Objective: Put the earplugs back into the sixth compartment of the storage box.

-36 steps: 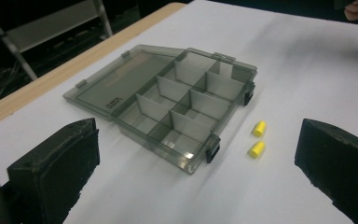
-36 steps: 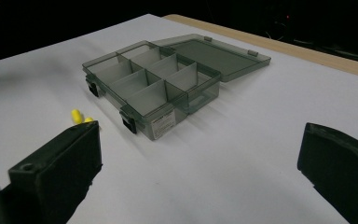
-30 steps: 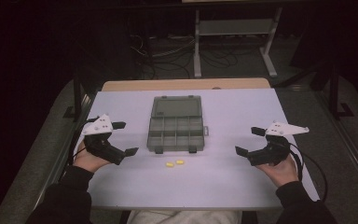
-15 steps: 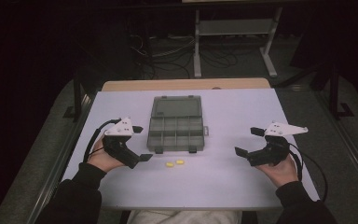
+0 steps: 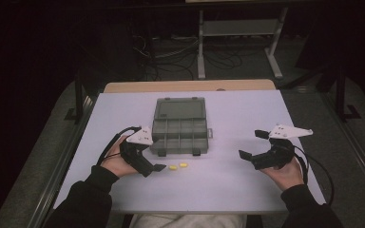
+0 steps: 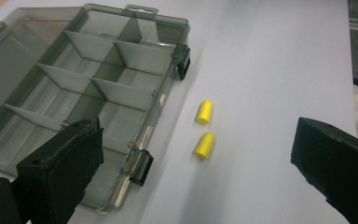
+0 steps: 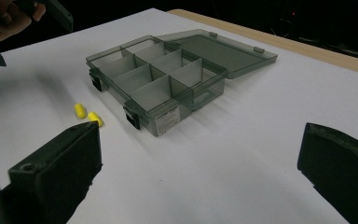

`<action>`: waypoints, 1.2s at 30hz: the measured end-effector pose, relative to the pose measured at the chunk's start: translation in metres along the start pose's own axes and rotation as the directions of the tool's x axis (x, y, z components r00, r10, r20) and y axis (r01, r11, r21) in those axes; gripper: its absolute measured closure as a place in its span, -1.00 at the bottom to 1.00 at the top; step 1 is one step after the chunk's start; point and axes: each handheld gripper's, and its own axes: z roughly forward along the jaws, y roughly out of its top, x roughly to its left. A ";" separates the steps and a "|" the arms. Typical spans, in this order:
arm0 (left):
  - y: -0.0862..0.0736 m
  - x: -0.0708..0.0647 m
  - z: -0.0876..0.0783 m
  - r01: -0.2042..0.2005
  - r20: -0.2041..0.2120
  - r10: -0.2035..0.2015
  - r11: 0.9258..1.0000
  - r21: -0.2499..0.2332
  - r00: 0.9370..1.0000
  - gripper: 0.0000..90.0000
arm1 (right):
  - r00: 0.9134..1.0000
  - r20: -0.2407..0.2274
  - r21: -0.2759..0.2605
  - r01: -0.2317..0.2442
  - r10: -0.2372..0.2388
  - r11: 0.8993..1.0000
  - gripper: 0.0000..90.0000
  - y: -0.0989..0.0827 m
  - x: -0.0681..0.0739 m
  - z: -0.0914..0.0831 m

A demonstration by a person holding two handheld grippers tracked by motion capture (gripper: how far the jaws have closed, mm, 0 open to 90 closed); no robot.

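Both forearms reach in over the table's near edge, the left gripper (image 5: 153, 161) held with jaws spread wide and angled inward to the right, the right gripper (image 5: 253, 145) likewise wide open, pointing left, well apart from it.

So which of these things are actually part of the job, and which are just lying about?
Part of the job:
- two yellow earplugs
- open compartment box
- left gripper, fingers apart beside the plugs
- right gripper, open, waiting

Just there:
- white table
- metal stand and cables on the floor behind
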 end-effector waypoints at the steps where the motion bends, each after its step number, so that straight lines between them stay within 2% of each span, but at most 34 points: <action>1: 0.000 0.000 0.002 0.000 0.006 -0.001 1.000 0.006 1.000 -0.95 | 1.000 0.000 0.000 0.000 0.000 1.000 -1.00 0.000 0.000 0.000; 12: 0.004 -0.003 0.023 -0.029 0.058 0.025 0.997 0.067 0.998 -0.86 | 1.000 -0.004 0.006 0.005 -0.005 1.000 -1.00 0.000 0.000 0.001; 17: 0.006 -0.004 0.034 -0.049 0.080 0.041 0.993 0.107 0.996 -0.80 | 1.000 -0.005 0.009 0.006 -0.006 1.000 -1.00 0.000 0.001 0.002; 20: 0.007 -0.005 0.041 -0.066 0.102 0.052 0.989 0.135 0.993 -0.73 | 1.000 -0.006 0.009 0.007 -0.007 1.000 -1.00 0.000 0.001 0.002; 27: 0.008 -0.006 0.055 -0.098 0.122 0.075 0.976 0.193 0.990 -0.64 | 1.000 -0.009 0.011 0.009 -0.009 1.000 -1.00 0.000 0.001 0.002; 30: 0.007 -0.006 0.062 -0.113 0.135 0.085 0.969 0.218 0.987 -0.54 | 1.000 -0.011 0.013 0.010 -0.010 1.000 -1.00 0.000 0.001 0.002; 34: 0.006 -0.005 0.066 -0.118 0.141 0.087 0.965 0.234 0.986 -0.45 | 1.000 -0.013 0.014 0.011 -0.011 1.000 -1.00 0.000 0.002 0.003; 36: 0.005 -0.002 0.069 -0.119 0.146 0.084 0.962 0.245 0.986 -0.32 | 1.000 -0.014 0.016 0.012 -0.011 1.000 -1.00 0.000 0.002 0.003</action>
